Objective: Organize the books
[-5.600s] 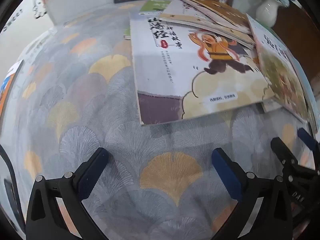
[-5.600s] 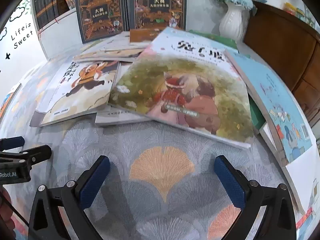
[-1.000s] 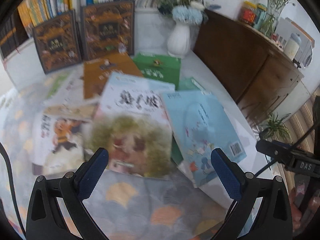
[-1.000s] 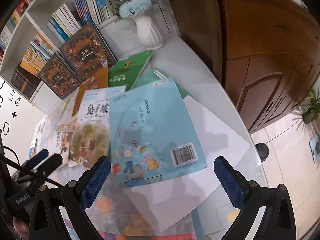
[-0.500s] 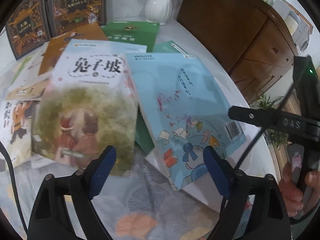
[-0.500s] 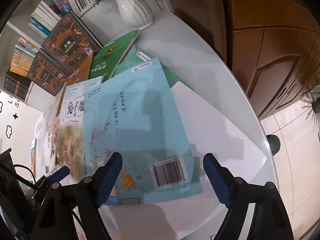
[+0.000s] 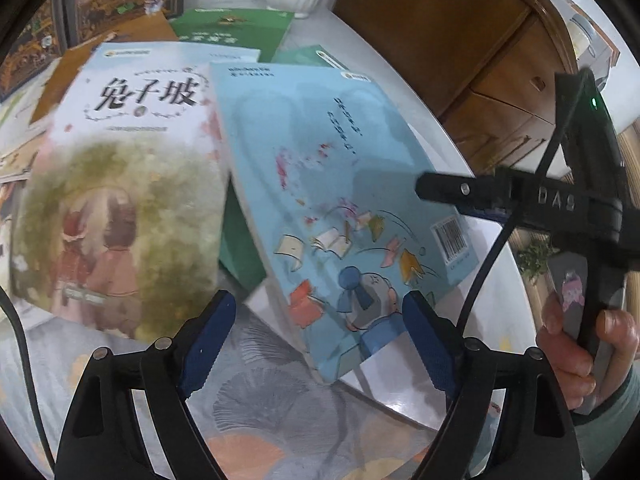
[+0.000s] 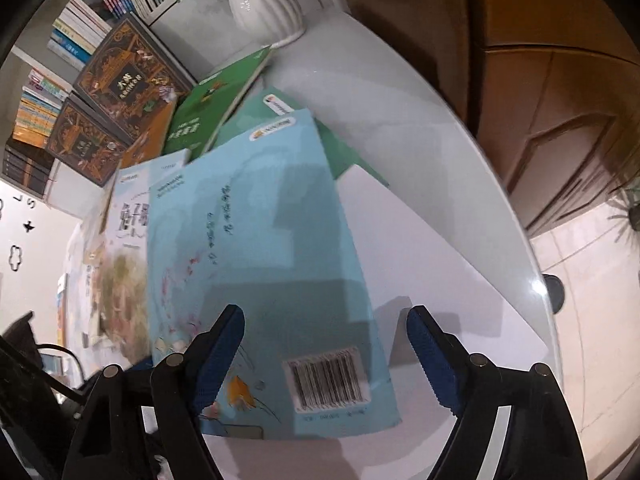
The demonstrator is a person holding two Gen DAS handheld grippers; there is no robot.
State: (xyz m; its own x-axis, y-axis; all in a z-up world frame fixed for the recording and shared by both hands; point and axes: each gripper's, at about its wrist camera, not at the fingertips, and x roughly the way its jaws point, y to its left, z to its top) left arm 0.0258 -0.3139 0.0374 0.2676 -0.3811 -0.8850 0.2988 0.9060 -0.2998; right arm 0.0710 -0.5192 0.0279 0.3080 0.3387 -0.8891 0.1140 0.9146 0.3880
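A light-blue book (image 7: 340,184) is seen lying back cover up, barcode at its near corner, on the surface (image 8: 420,128), overlapping a white sheet (image 8: 432,264) and a teal-green book (image 7: 240,256). Just beside it on the left a rabbit-hill picture book (image 7: 120,208) is laid, its edge tucked under the blue one. The left claw (image 7: 316,340) is held wide over the blue book's near corner, nothing gripped; its jaws have just been closing a little. The right claw (image 8: 326,356) is likewise wide, straddling the barcode corner, pads not pressing; its jaws have also just narrowed. A hand (image 7: 580,344) is seen on the right tool's handle. Further back a green book (image 8: 212,100), two dark ornate books (image 8: 124,80) and a white vase (image 8: 264,4) are seen.
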